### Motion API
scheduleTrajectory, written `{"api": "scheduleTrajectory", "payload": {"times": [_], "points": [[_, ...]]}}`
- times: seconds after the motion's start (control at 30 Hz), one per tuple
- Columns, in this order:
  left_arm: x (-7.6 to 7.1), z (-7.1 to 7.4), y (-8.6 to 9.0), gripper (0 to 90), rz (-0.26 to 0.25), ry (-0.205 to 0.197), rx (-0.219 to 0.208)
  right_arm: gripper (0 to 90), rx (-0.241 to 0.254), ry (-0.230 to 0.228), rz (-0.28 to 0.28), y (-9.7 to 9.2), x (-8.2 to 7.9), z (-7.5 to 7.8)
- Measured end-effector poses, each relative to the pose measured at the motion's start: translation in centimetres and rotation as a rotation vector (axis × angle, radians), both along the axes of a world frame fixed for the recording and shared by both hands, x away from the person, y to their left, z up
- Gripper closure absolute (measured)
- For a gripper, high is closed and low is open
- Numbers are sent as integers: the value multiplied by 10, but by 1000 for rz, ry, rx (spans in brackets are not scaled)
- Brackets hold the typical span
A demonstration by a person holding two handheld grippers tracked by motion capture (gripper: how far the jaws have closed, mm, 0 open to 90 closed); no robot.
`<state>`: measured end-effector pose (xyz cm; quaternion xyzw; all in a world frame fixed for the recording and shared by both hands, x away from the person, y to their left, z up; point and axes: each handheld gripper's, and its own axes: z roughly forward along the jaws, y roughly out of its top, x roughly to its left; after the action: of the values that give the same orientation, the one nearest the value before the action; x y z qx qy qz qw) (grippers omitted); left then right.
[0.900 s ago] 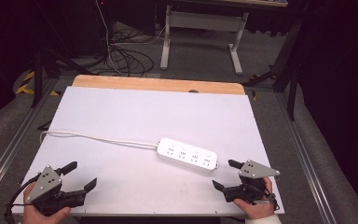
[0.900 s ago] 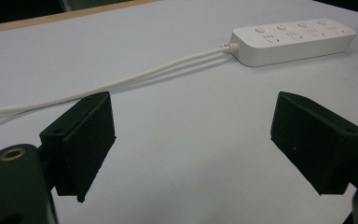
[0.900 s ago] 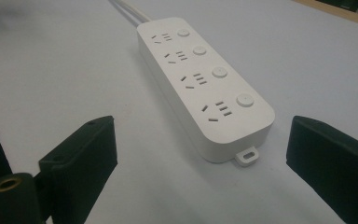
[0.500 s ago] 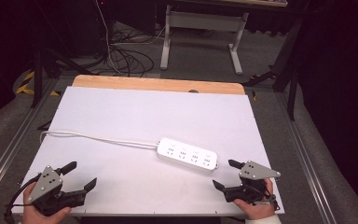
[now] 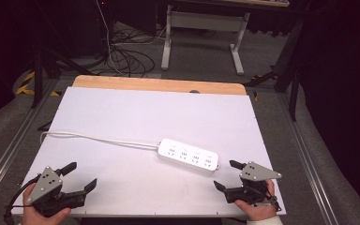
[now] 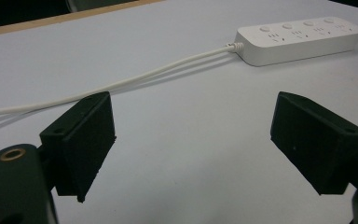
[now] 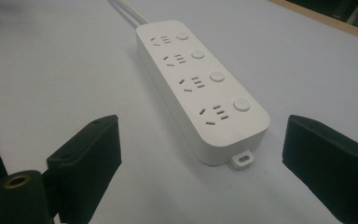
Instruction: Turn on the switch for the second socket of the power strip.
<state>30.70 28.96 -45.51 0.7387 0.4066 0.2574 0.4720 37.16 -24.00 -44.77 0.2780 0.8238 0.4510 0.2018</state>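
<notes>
Nothing lies between either tongs and the white four-socket power strip [image 5: 188, 155], which rests flat towards the near right of the white worktop [image 5: 136, 112], its cord [image 5: 98, 139] trailing to the left edge, while the left tongs [image 5: 79, 176] and right tongs [image 5: 226, 175] hover open at the near corners.

You are working on a white table top [image 5: 136, 112] with a strip of bare wood [image 5: 159, 85] along its far edge (a small dark notch sits in that strip). Beyond it, black cables [image 5: 122, 56] lie tangled on the grey floor beside a white desk frame [image 5: 201, 28].
</notes>
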Motion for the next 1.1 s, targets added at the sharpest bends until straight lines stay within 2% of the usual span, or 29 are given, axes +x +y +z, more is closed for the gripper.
{"api": "scheduleTrajectory", "payload": {"times": [0.07, 0.27, 0.47, 0.67, 0.8, 1.1], "points": [[0, 0, 0, 138, -4, 2, -2, 154, -23, -2, 6, 1, 0, 3], [0, 0, 0, 138, 0, 1, 5, 194, -6, 6, -3, 3, 2, 13], [1, 0, 0, 131, 3, 11, -1, 229, -11, 6, -5, 8, 6, 24], [1, 0, 0, 129, 6, 12, 1, 245, -9, 5, 5, 17, 16, 39], [1, 0, 1, 131, 8, 11, 17, 249, -15, 8, 11, 22, 21, 42], [1, 0, 0, 132, 11, 13, 24, 277, -15, 14, 35, 36, 34, 51]]}}
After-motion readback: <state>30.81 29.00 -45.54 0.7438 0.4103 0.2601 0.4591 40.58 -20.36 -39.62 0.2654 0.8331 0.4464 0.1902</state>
